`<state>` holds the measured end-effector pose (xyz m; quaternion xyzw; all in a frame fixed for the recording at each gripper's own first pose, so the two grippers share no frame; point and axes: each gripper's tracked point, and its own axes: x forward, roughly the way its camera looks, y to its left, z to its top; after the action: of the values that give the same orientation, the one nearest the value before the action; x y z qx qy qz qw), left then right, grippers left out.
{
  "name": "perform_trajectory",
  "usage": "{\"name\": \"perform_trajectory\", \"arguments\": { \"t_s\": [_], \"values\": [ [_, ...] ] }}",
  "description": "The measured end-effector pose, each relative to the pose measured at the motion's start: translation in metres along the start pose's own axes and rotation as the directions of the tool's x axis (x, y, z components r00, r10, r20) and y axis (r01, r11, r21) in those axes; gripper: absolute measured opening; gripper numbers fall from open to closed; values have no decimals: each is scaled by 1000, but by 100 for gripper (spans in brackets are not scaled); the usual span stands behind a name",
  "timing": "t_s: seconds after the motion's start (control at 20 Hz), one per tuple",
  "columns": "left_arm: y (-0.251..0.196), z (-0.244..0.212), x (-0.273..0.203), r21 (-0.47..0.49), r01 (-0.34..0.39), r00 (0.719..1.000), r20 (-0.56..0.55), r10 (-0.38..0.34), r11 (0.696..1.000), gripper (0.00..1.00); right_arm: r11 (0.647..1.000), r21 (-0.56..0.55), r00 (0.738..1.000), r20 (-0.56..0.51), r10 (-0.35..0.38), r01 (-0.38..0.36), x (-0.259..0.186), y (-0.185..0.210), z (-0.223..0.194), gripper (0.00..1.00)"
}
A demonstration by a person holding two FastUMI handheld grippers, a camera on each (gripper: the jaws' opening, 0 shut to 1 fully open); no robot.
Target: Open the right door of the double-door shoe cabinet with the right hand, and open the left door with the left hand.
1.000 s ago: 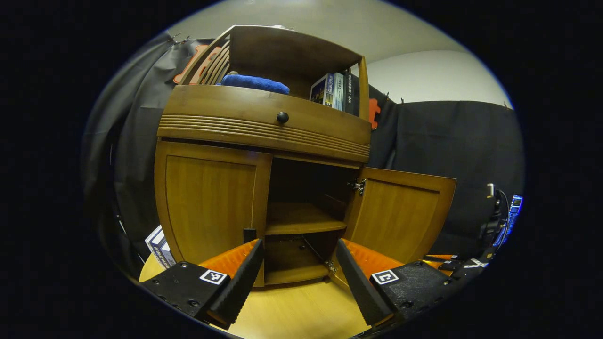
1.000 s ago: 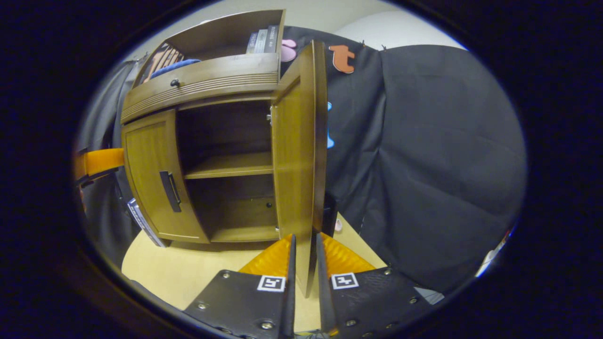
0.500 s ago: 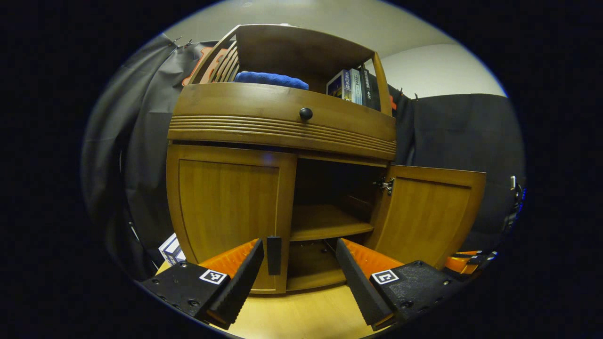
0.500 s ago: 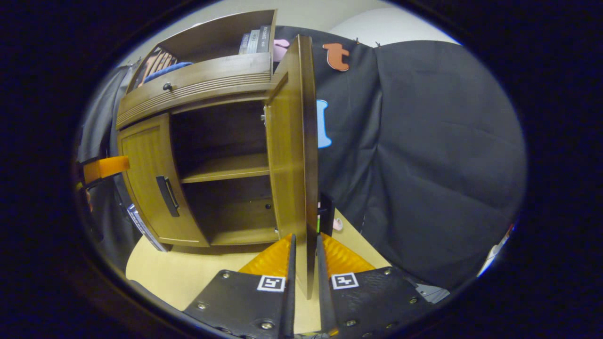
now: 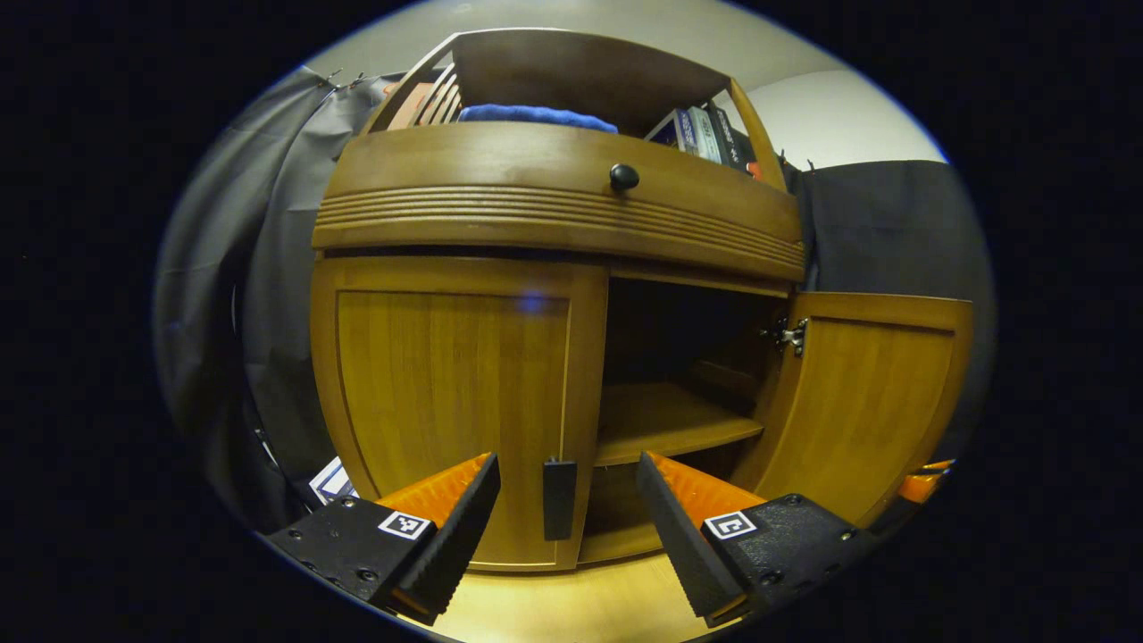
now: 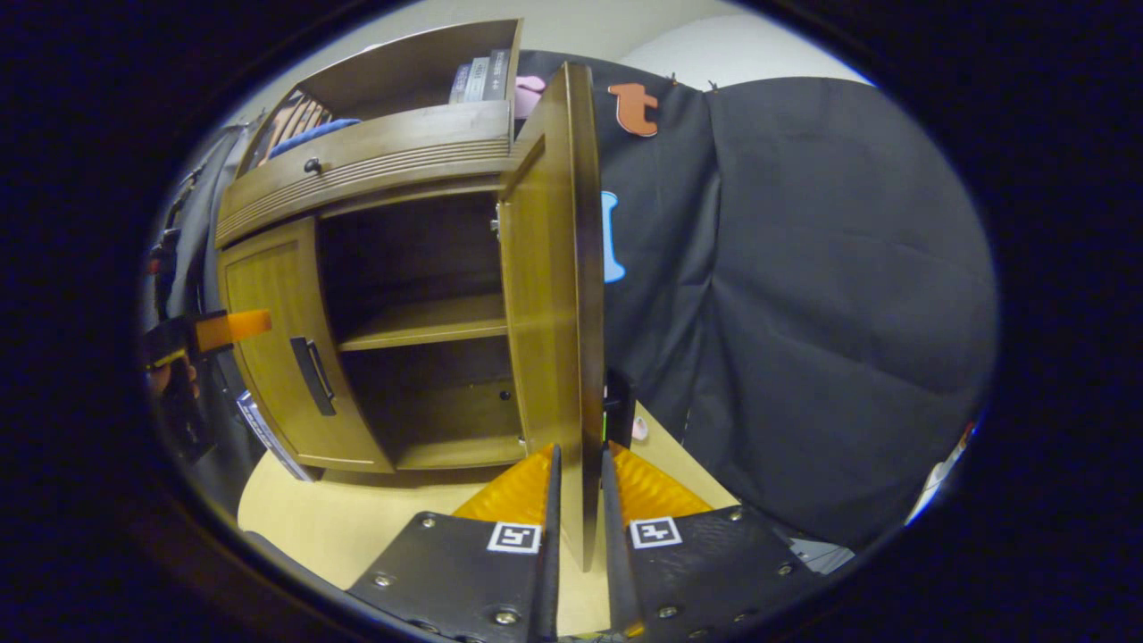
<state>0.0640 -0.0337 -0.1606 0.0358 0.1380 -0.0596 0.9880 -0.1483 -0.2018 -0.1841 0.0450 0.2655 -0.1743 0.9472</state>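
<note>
Shoe cabinet (image 5: 554, 214) status, from our tools outward. Our left gripper (image 5: 565, 527) is spread wide, nothing between the fingers, and the dark handle (image 5: 560, 498) of the left door (image 5: 455, 402) sits right in that gap, close ahead. A second ago that handle was small and off toward our left finger; half a second ago it was nearer the middle; now it's centred and bigger, so we've closed in and lined up on it. We aren't touching it yet.

Our right gripper (image 6: 577, 545) is narrow, both fingers pinching the free edge of the right door (image 6: 554, 295). That door stands swung out, about square to the cabinet front, with the inside shelf (image 6: 424, 321) exposed. It has barely moved over the last second, so we read the right half as essentially done, with us just holding it there. From the right gripper view we also see our left gripper (image 6: 234, 327) out by the left door, near its handle (image 6: 312, 375).

Left door is shut, flush under the drawer (image 5: 554, 196). Our read: roughly halfway. Next we need to push a bit further forward, close on the handle, then pull along the hinge arc toward our left. The handle is thin, so the main risk is slipping off if we close early.
</note>
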Motion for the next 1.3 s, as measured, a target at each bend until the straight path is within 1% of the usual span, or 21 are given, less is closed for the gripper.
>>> {"name": "perform_trajectory", "arguments": {
  "t_s": [0.05, 0.2, 0.25, 0.3, 0.35, 0.45, 0.5, 0.6, 0.65, 0.7, 0.8, 1.0, 1.1, 1.15, 1.3],
  "values": [
    [1, -7, 8, -2, 0, 1000, -16, 0, 1000, 96, 1000, -5, 1000, 2, -6, 6, 0, -1, 1, 22],
    [5, -24, 31, -22, -4, 998, -66, 2, 1000, 96, 999, -26, 999, 14, -32, 32, -2, -7, 4, 22],
    [6, -31, 35, -34, -4, 997, -82, 1, 999, 92, 999, -34, 999, 13, -36, 37, -3, -7, 3, 22],
    [7, -37, 42, -43, 0, 995, -97, -4, 999, 96, 998, -40, 999, 13, -41, 41, -4, -8, 4, 22],
    [6, -41, 48, -53, 1, 995, -103, -6, 999, 92, 998, -42, 999, 16, -47, 48, -6, -9, 4, 22],
    [8, -47, 59, -66, -3, 993, -120, -5, 998, 91, 998, -30, 998, 17, -61, 62, -8, -10, 3, 22],
    [11, -51, 63, -71, -11, 992, -129, 2, 997, 88, 997, -23, 998, 13, -67, 68, -9, -10, 1, 22],
    [12, -56, 68, -95, -14, 990, -138, 1, 995, 80, 997, -2, 997, 11, -75, 75, -11, -12, -1, 22],
    [9, -58, 71, -111, -8, 989, -146, -8, 994, 71, 997, 11, 997, 11, -77, 77, -12, -13, -2, 22],
    [10, -61, 72, -122, -15, 989, -150, -4, 992, 58, 997, 23, 997, 10, -78, 78, -14, -14, -3, 22],
    [12, -61, 71, -133, -22, 989, -149, 2, 991, 42, 996, 31, 997, 8, -83, 83, -15, -14, -6, 22],
    [13, -63, 70, -118, -10, 987, -158, -9, 993, 39, 995, 31, 996, -3, -90, 90, -19, -19, -10, 22],
    [12, -64, 67, -124, -9, 987, -158, -11, 992, 34, 996, 34, 996, -7, -86, 86, -20, -20, -11, 22],
    [12, -63, 66, -126, -9, 988, -156, -11, 992, 36, 996, 38, 997, -8, -82, 82, -21, -20, -12, 22],
    [11, -64, 58, -129, -7, 988, -152, -12, 992, 37, 997, 47, 998, -13, -59, 60, -20, -18, -13, 22]
  ]
}}
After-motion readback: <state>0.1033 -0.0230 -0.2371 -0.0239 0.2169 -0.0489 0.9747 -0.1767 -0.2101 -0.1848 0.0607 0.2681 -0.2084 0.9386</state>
